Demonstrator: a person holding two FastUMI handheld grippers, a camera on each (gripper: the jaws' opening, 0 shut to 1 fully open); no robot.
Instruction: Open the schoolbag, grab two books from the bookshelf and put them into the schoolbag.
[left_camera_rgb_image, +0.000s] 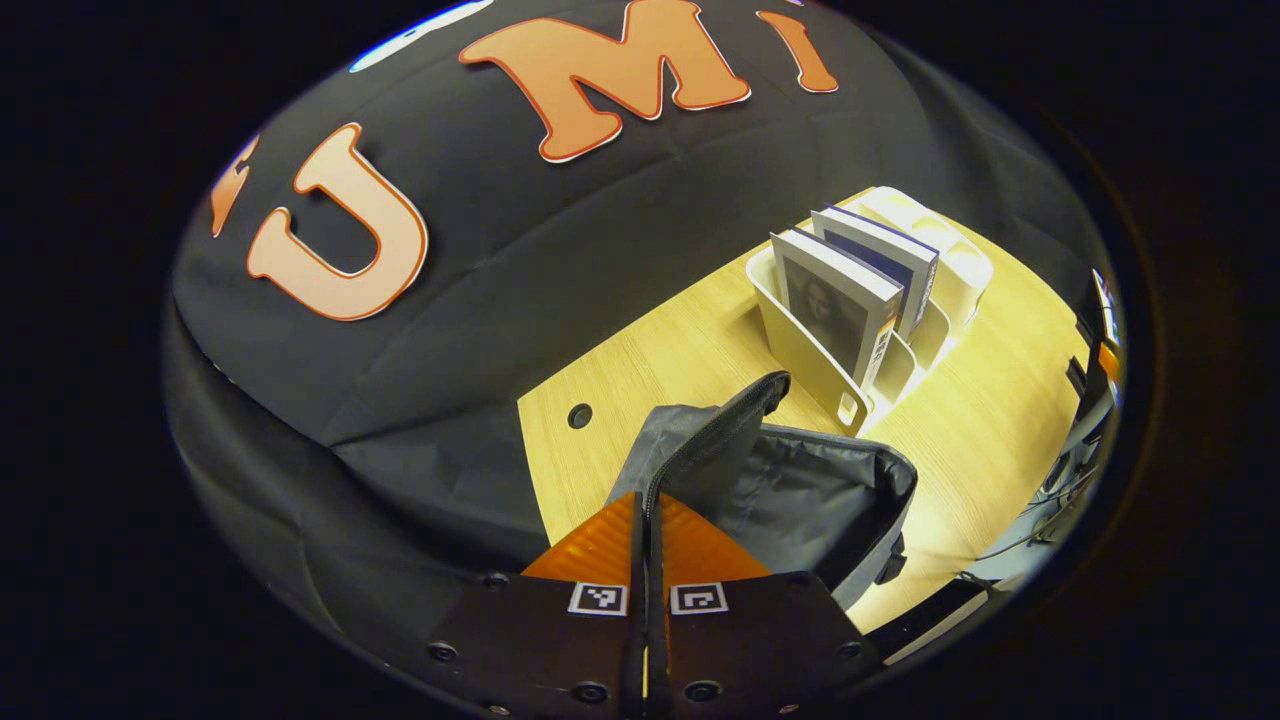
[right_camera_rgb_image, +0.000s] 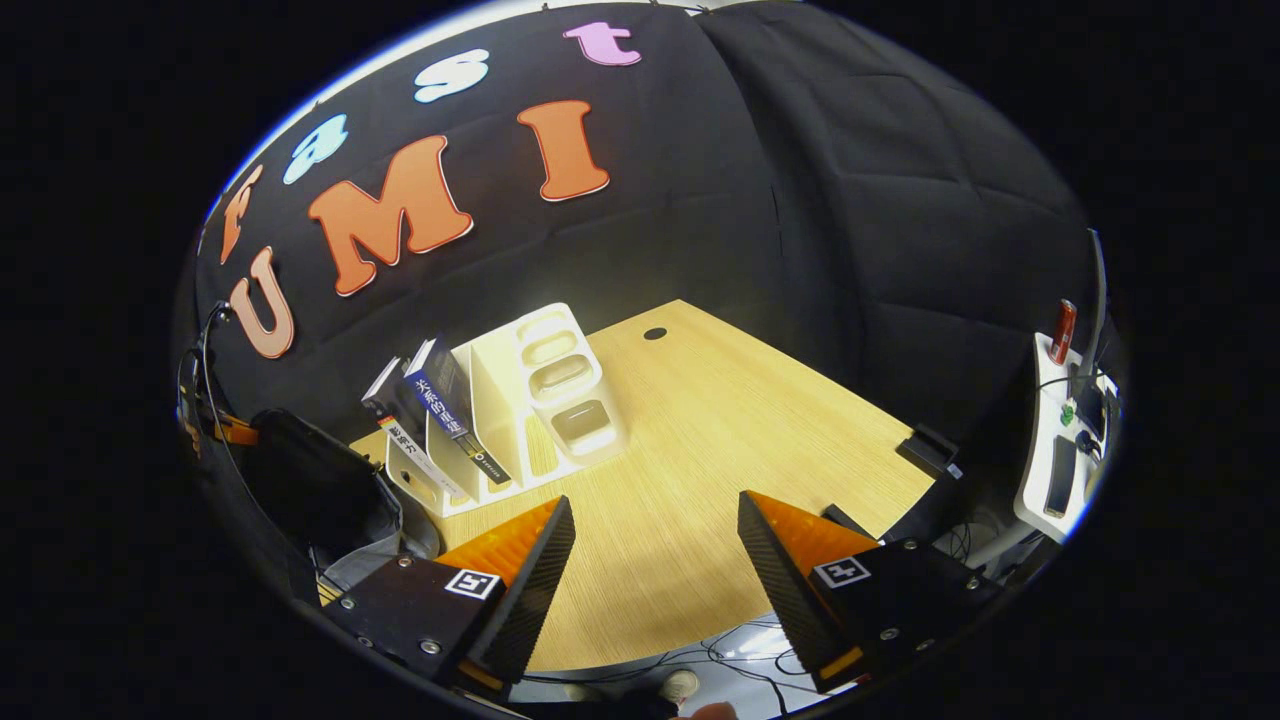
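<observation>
The grey schoolbag (left_camera_rgb_image: 800, 490) lies on the wooden table with its mouth gaping and the lining showing. My left gripper (left_camera_rgb_image: 648, 500) is shut on the bag's zippered flap edge (left_camera_rgb_image: 720, 420), holding it up. Behind the bag stands a white bookshelf (left_camera_rgb_image: 800, 350) with two upright books (left_camera_rgb_image: 850, 300) in its near slots. In the right gripper view, my right gripper (right_camera_rgb_image: 655, 540) hovers open above the table with nothing between its fingers. There the bookshelf (right_camera_rgb_image: 540, 400) is ahead to the left, with the books (right_camera_rgb_image: 440, 410) leaning in it and the schoolbag (right_camera_rgb_image: 310, 480) at far left.
The wooden table (right_camera_rgb_image: 720, 440) stretches ahead of the right gripper, with a cable hole (right_camera_rgb_image: 655, 333) near its far edge. A white side stand (right_camera_rgb_image: 1050, 450) with small items sits at the right, and cables hang below the table's front edge.
</observation>
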